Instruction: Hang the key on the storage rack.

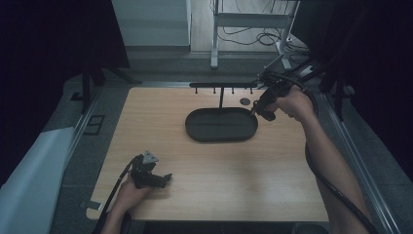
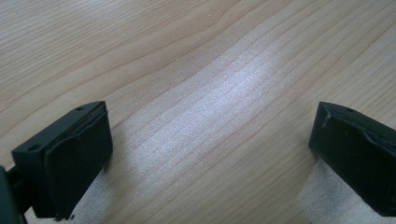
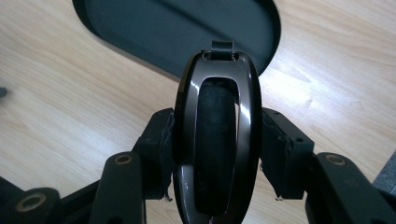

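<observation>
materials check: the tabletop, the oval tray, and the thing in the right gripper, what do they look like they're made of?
Tabletop: light wood or wood-look laminate, matte; printed-looking grain lines. I cannot tell which.
Oval tray: black, matte, likely plastic or coated metal; even dull surface, raised rim.
Key fob, held in the right gripper: glossy dark shell, probably polished plastic or metal, with bright reflections; inner panel matte black.

wooden table (image 1: 204, 170), white metal frame (image 1: 253, 22) beyond it — tangled cables (image 1: 253, 36) on the floor, dark curtains (image 1: 53, 39)

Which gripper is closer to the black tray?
Right. The right gripper hovers at the black tray's far right rim, holding a dark oval thing. The left gripper rests near the table's front-left corner.
</observation>
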A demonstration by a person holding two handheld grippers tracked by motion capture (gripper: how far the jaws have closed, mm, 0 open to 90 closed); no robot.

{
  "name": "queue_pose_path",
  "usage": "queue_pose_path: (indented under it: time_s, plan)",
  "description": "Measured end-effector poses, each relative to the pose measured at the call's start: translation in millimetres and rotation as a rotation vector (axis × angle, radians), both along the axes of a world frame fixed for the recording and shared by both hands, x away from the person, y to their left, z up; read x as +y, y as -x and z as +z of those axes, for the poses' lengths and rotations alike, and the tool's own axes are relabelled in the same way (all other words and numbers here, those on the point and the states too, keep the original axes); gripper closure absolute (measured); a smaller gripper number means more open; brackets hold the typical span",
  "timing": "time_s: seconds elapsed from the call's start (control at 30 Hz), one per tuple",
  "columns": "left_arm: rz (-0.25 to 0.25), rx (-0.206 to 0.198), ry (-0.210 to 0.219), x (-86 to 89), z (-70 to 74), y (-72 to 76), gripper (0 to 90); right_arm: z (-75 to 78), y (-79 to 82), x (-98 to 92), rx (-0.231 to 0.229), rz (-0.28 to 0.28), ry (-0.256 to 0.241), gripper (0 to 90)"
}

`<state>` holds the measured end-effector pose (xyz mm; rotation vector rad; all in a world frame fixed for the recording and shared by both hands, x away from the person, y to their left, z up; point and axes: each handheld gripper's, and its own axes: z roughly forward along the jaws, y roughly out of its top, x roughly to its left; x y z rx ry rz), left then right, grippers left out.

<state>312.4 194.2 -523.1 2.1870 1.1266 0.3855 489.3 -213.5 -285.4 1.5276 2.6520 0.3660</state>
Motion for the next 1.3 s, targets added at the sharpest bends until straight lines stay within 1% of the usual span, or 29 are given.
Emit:
queue_pose_path:
  time_s: [0.13, 0.37, 0.5, 0.9, 1.13, 1.3]
  plan:
    - [0.0, 0.0, 0.0, 0.0, 0.0, 0.0, 0.0, 6.4, -7.4, 0.3, -0.008, -0.016, -0.005, 48.9]
    - [0.001, -0.002, 0.0, 0.0, -0.1, 0.0, 0.0, 12.6, -18.5, 1.5, -0.017, -0.038, -0.008, 48.9]
    - [0.002, -0.001, 0.002, -0.1, -0.2, 0.1, 0.0, 17.7, -23.6, 2.6, -0.025, -0.05, -0.016, 48.9]
    - [0.001, -0.002, 0.0, -0.1, -0.1, 0.0, 0.0, 31.5, -36.6, 7.3, -0.057, -0.08, -0.011, 48.9]
    - [-0.001, -0.001, -0.002, 0.1, 0.0, 0.0, 0.0, 33.4, -43.9, 11.4, -0.066, -0.093, -0.012, 49.0]
    - [0.0, -0.002, -0.001, 0.0, -0.1, 0.0, 0.0, 30.7, -49.6, 12.8, -0.08, -0.109, -0.01, 48.9]
